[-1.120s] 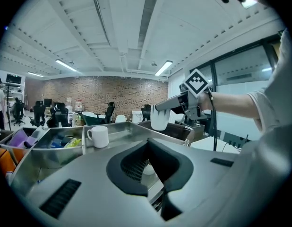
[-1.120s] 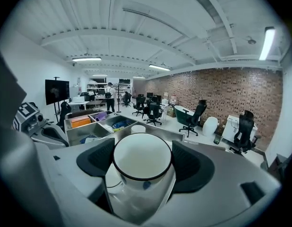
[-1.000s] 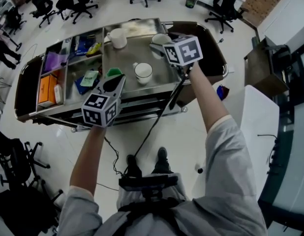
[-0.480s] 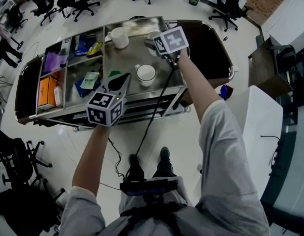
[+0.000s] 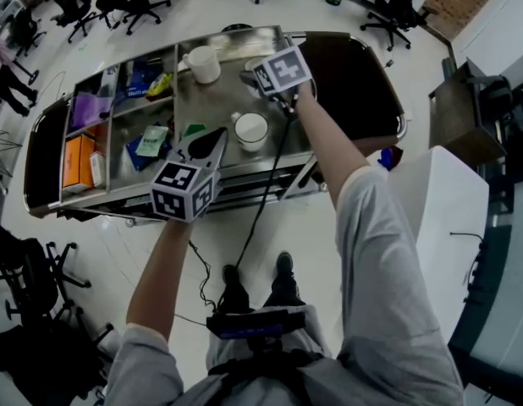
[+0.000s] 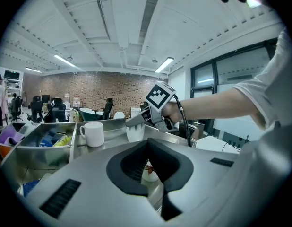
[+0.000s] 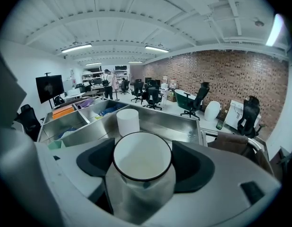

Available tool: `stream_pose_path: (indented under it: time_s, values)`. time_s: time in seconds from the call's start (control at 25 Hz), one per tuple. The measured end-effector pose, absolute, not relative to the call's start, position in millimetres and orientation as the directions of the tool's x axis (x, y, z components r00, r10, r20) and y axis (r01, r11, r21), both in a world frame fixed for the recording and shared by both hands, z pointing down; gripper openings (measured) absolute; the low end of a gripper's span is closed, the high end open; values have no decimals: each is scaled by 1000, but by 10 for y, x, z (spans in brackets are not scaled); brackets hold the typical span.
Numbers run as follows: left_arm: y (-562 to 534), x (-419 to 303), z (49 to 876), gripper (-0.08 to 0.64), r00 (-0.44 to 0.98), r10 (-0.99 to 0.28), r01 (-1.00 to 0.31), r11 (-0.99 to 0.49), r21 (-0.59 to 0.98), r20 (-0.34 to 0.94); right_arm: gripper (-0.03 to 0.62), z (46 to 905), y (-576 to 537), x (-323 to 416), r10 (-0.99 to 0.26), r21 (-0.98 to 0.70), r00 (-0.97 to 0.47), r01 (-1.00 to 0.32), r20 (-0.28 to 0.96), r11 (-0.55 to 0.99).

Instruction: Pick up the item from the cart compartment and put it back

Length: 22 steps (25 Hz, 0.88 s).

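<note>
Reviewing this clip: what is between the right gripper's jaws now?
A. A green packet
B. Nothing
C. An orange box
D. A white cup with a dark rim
D: in the right gripper view a white cup with a dark rim fills the space between the right gripper's jaws, with a dark pad close against each side.
</note>
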<state>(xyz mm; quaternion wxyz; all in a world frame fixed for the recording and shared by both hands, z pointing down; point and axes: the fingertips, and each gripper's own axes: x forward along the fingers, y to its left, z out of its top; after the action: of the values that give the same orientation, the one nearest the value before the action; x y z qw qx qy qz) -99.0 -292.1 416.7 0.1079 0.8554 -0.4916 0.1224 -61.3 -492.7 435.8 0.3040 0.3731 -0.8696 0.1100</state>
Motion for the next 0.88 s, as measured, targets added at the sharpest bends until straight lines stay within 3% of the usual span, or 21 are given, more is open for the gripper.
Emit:
stream_pose_path:
  time_s: [0.88]
  values:
    - [-2935,-975,4322,3,487,-808,-868,-491,78,330,394,4810,-4853,-713,-511,63,-536,-647,672,760]
